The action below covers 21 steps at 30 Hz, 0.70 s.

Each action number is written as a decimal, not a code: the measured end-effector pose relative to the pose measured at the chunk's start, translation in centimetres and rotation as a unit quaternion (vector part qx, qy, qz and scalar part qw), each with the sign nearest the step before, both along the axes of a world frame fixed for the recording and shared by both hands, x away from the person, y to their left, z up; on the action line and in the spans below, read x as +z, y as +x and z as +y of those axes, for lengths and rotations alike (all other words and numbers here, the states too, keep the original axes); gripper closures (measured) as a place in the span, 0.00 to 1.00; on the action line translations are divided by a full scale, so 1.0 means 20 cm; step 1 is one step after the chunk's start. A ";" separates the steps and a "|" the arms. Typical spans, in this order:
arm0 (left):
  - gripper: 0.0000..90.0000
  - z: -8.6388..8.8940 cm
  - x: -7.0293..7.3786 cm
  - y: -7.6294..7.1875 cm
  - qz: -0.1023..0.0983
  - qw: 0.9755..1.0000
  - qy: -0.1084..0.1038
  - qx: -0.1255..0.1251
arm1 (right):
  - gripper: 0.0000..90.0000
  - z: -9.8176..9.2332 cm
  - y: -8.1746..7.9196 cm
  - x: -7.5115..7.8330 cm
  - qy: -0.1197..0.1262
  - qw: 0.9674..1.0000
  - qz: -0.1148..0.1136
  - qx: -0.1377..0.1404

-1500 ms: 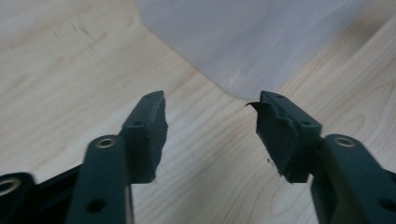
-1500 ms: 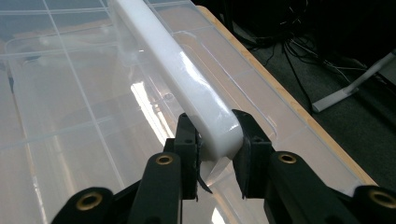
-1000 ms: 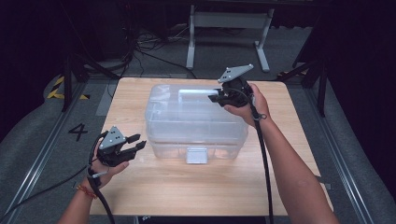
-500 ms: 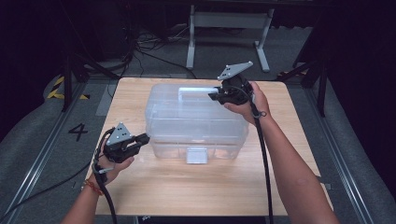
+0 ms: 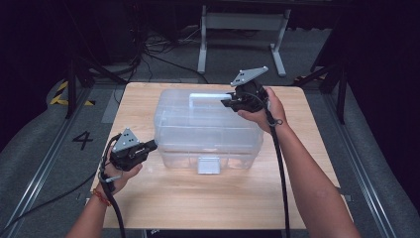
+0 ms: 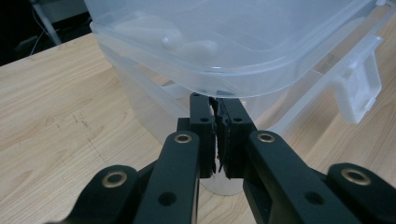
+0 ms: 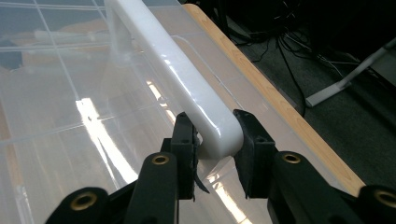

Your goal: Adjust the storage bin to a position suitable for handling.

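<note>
At the centre of the high view, the clear plastic box (image 5: 208,134) sits on the table (image 5: 198,208), its white handle (image 5: 205,96) lying along the top of the lid and its front latch (image 5: 208,165) facing me. My right claw (image 5: 225,101) comes in from the upper right and meets the right end of that handle; my left claw (image 5: 153,145) is at the left of the frame, its tips against the box's lower left corner. I judge the box light and seemingly almost empty, with thin walls that flex and a glossy, slippery skin, so the stiff handle is the place to take hold and the lid rim only a place to steady it. In the left gripper view, my left claw (image 6: 215,100) is clenched tight with nothing between its jaws, its tips tucked just under the overhanging lid rim (image 6: 233,79) in mid-frame; the latch (image 6: 357,91) hangs at the right edge, well apart from it. In the right gripper view, my right claw (image 7: 215,126) is grasping the rounded near end of the handle (image 7: 173,65), one pad on each side of it, while the bar runs away to the upper left over the shiny lid (image 7: 70,116). The grip sits on the handle's end, so I expect the box to tilt if lifted from here.
</note>
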<state>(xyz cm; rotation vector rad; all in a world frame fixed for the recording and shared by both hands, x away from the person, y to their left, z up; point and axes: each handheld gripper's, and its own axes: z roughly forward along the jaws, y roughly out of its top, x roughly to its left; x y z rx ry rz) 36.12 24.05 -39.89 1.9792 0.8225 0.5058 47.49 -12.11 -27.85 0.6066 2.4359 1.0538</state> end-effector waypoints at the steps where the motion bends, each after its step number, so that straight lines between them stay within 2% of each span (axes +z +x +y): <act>1: 0.96 0.00 0.00 0.00 0.001 1.000 0.002 -0.001 | 0.73 0.00 0.00 0.00 -0.004 1.000 -0.003 -0.005; 3: 0.96 0.00 -0.01 0.00 0.002 1.000 0.007 -0.001 | 0.66 0.00 -0.01 0.00 -0.005 1.000 -0.002 -0.009; 5: 0.97 0.00 -0.01 0.00 0.004 1.000 0.003 0.000 | 0.60 0.00 -0.02 0.00 -0.021 1.000 -0.003 -0.009; 8: 0.97 0.00 0.00 0.00 0.000 1.000 0.005 0.000 | 0.53 -0.02 -0.04 0.00 -0.017 1.000 -0.010 -0.017; 15: 0.97 -0.01 0.02 0.00 -0.001 1.000 0.011 -0.001 | 0.41 -0.17 -0.12 0.05 0.026 0.998 -0.040 -0.037; 19: 0.98 -0.01 0.02 0.01 -0.007 1.000 0.015 -0.003 | 0.38 -0.29 -0.16 0.07 0.039 0.996 -0.054 -0.059; 21: 0.98 -0.01 0.03 0.01 -0.009 1.000 0.013 -0.003 | 0.36 -0.35 -0.18 0.06 0.054 0.994 -0.062 -0.074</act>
